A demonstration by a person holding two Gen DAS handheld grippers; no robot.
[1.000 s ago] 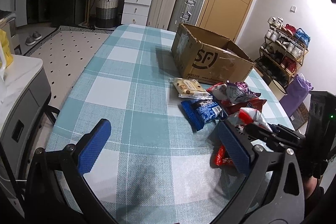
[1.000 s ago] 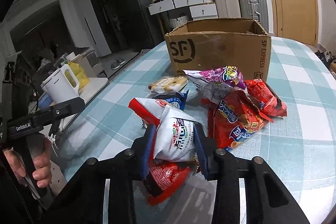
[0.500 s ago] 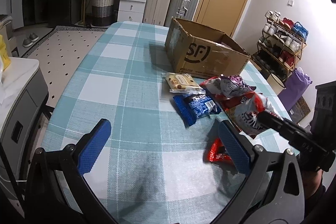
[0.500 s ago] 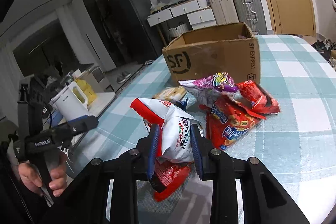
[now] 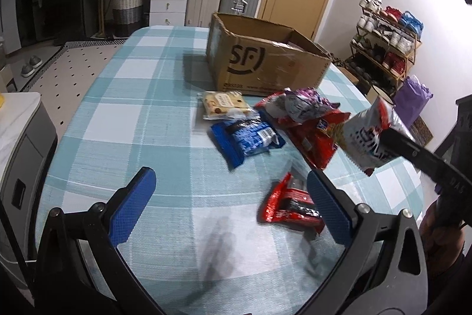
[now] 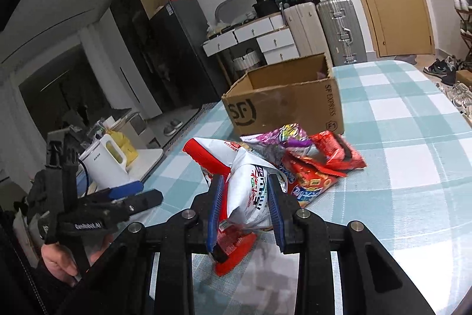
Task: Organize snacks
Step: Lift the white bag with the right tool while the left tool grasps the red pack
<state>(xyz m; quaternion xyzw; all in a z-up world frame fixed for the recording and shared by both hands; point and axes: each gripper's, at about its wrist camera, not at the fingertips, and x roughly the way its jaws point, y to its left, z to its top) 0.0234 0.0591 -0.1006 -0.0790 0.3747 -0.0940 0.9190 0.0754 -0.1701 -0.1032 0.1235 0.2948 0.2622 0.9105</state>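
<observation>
Only the left wrist view shows the flat red wrapper [image 5: 290,205] on the checked tablecloth [image 5: 147,120], nearer than the brown cardboard SF box [image 5: 265,64], between the wide-spread left gripper [image 5: 230,208] fingers. The right gripper [image 6: 244,207] pinches a white-and-red crinkled snack bag [image 6: 250,191], raised short of the box, whose contents stay hidden.

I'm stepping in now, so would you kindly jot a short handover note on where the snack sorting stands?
Right gripper: shut on the white snack bag, lifted off the table.
Left gripper: open, empty, above the table.
On the table: blue packet, biscuit pack, purple bag, red bags, small red pack.
Cardboard box: open; contents not visible.
Left: box the held bag, then the others.
</observation>
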